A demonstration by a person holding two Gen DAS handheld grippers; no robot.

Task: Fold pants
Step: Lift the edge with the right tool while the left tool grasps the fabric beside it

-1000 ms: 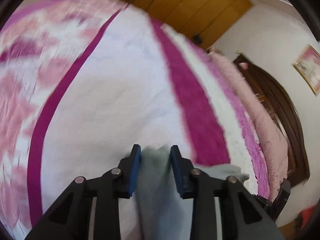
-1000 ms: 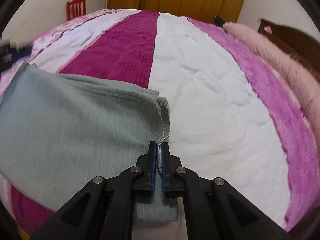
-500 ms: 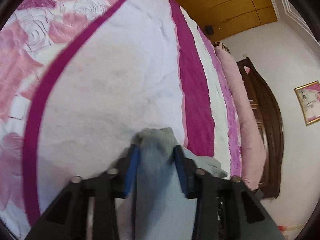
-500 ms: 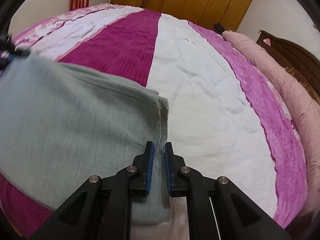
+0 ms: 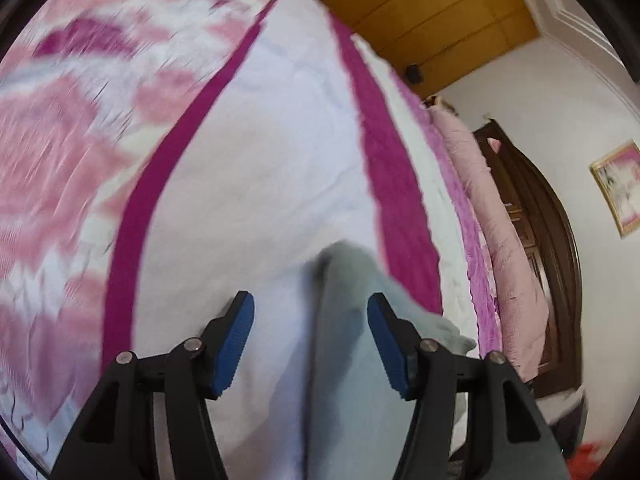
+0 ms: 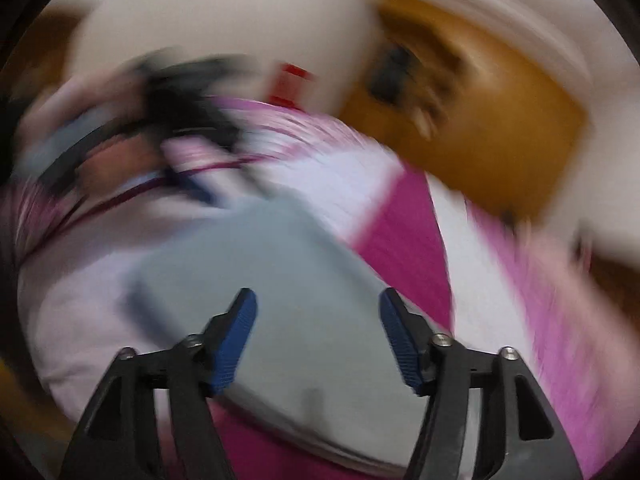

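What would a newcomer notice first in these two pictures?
First the bed cover, white with magenta stripes and a pink flowered part at the left, which fills the left wrist view. Next the grey pants, lying on it under the right tool, whose blue-padded jaws are opening and press on nothing. The right view is heavily blurred.

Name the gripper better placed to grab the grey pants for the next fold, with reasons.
Left, probably. The left gripper has the folded grey fabric pants between its opening jaws. The right gripper hangs above them, also opening, in a motion-blurred view.
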